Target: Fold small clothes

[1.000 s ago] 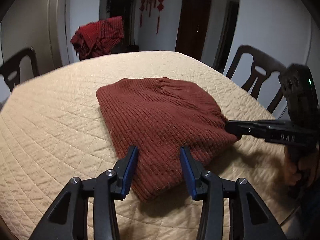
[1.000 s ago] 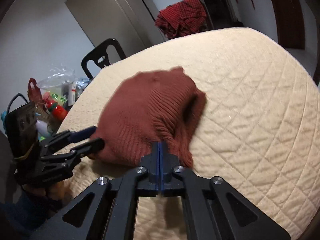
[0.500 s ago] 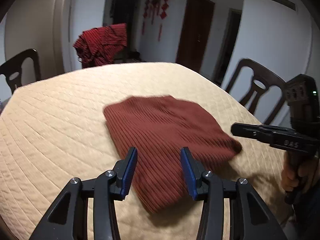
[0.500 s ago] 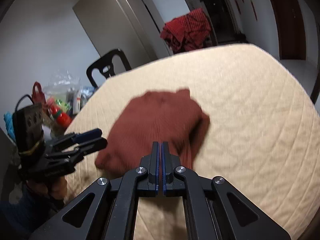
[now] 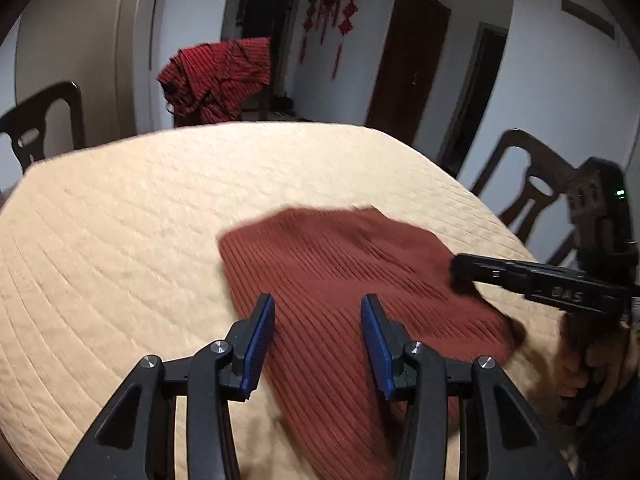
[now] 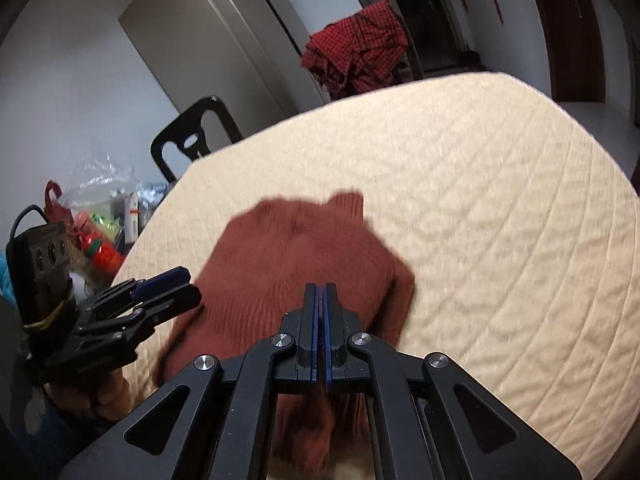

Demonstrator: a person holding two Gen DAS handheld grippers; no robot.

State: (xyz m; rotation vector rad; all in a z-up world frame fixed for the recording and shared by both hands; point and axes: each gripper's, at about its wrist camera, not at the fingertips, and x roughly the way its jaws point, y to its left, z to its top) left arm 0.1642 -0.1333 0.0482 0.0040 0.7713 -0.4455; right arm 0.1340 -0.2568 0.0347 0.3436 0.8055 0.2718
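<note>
rust knit garment blurred, near edge hidden under right gripper.

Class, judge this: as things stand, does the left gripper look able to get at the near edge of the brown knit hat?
Probably yes: the left gripper is open above the brown knit hat, nothing between.

Left gripper parted — right gripper fingers pressed together.

Both wrist views angled down, sharing sweater.
</note>
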